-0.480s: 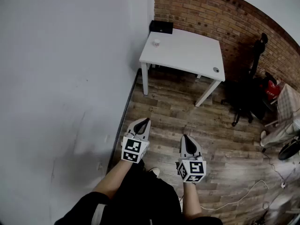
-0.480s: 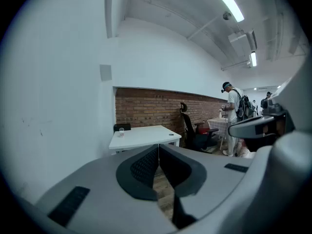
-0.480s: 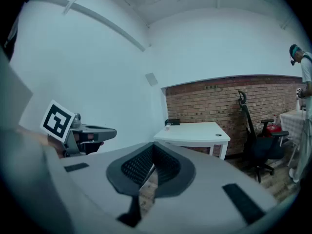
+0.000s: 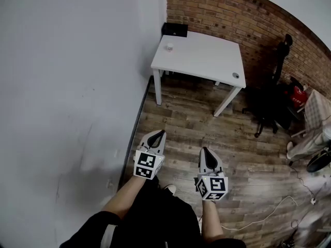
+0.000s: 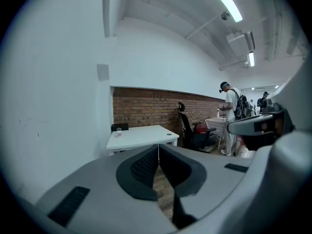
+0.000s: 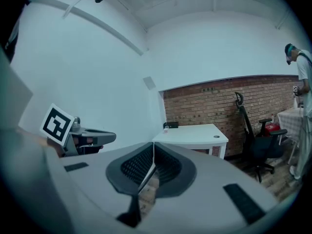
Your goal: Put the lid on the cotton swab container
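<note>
Far ahead stands a white table against the brick wall. On its left rear part sits a small clear cotton swab container, also visible as a tiny cup. A small round lid lies near the table's right front corner. My left gripper and right gripper hang over the wooden floor, well short of the table. Both are shut, jaws pressed together with nothing between them.
A white wall runs along my left. A black box sits at the table's back edge. A black office chair stands right of the table, with a cloth-covered table and a white cable on the floor. People stand far right.
The table and room have shifted slightly left and up in the head view. The grippers hold the same place in the picture, both still shut.
</note>
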